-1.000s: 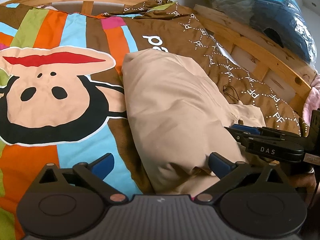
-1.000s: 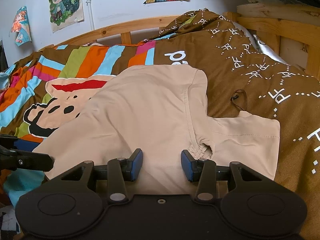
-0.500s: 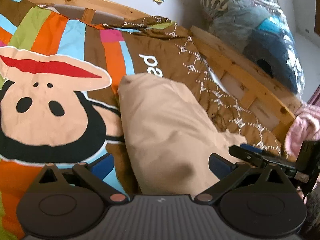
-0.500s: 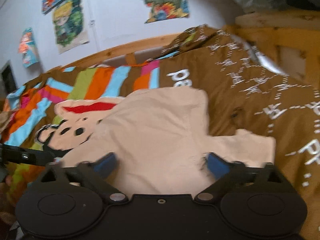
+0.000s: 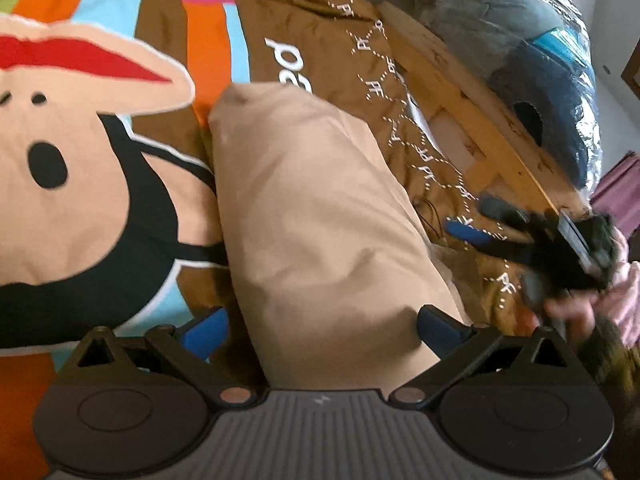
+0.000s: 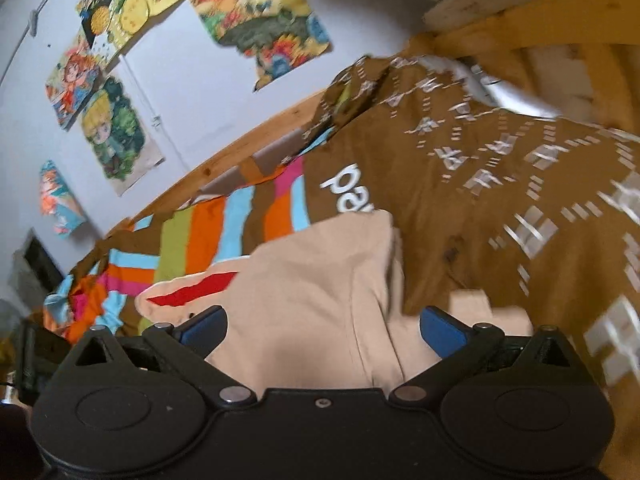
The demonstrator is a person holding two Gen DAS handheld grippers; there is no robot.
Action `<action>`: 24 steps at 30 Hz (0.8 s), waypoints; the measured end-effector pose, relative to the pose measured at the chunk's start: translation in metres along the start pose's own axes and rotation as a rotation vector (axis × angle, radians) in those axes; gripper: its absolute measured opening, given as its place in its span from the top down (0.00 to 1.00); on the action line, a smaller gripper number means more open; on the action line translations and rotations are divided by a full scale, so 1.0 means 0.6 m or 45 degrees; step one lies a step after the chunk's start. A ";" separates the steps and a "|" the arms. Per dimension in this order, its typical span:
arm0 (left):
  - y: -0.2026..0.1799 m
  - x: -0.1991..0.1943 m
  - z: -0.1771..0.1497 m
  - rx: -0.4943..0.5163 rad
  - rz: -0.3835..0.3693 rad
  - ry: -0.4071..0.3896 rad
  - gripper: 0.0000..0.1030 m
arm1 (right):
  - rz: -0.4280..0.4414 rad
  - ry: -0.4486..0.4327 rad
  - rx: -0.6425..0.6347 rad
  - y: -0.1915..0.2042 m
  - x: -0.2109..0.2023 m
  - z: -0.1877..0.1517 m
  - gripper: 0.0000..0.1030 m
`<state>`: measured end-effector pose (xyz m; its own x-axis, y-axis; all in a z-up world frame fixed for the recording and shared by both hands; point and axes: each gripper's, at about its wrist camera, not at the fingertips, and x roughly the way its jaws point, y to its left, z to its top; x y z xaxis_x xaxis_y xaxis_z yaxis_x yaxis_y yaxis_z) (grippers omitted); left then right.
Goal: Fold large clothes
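Legible text appeared only on the brown bedcover (image 5: 320,36). In the left wrist view, large white lettering (image 5: 290,65) stood ahead of the tool, beyond the far end of the tan garment (image 5: 320,216); it was seen inverted and partly covered, with "ed" legible. A repeated small white "PF" monogram (image 5: 376,90), joined by dotted diamond lines, ran ahead and to the right of the tool. In the right wrist view, the same large lettering (image 6: 348,192) read "pa" before the garment hid the remainder; the monograms there were too blurred to read.
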<state>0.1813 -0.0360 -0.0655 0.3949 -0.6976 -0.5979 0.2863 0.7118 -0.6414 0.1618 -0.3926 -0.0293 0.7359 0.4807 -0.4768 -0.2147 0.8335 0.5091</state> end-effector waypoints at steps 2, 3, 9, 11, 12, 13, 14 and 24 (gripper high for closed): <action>0.009 0.004 0.001 -0.029 -0.029 0.019 0.01 | 0.069 0.134 0.013 -0.007 0.044 0.041 0.01; 0.011 0.004 0.002 -0.040 -0.039 0.027 0.01 | 0.089 0.192 0.016 -0.012 0.064 0.057 0.01; 0.016 0.007 0.003 -0.060 -0.058 0.047 0.01 | 0.161 0.519 0.094 -0.057 0.188 0.109 0.01; 0.016 0.009 0.003 -0.062 -0.065 0.056 0.01 | 0.193 0.607 0.082 -0.061 0.211 0.106 0.01; 0.016 0.008 0.002 -0.059 -0.067 0.058 0.01 | 0.212 0.627 0.053 -0.060 0.211 0.104 0.01; 0.016 0.007 0.002 -0.055 -0.071 0.061 0.01 | 0.240 0.648 0.030 -0.058 0.211 0.104 0.01; 0.015 0.008 0.001 -0.050 -0.078 0.066 0.01 | 0.267 0.662 0.033 -0.061 0.208 0.102 0.01; 0.004 0.032 0.000 -0.001 -0.080 0.119 0.00 | 0.265 0.781 -0.030 -0.035 0.211 0.075 0.01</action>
<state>0.1895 -0.0479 -0.0787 0.2933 -0.7454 -0.5986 0.3069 0.6664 -0.6795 0.2881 -0.3618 -0.0681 0.1783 0.6955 -0.6961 -0.3329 0.7083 0.6225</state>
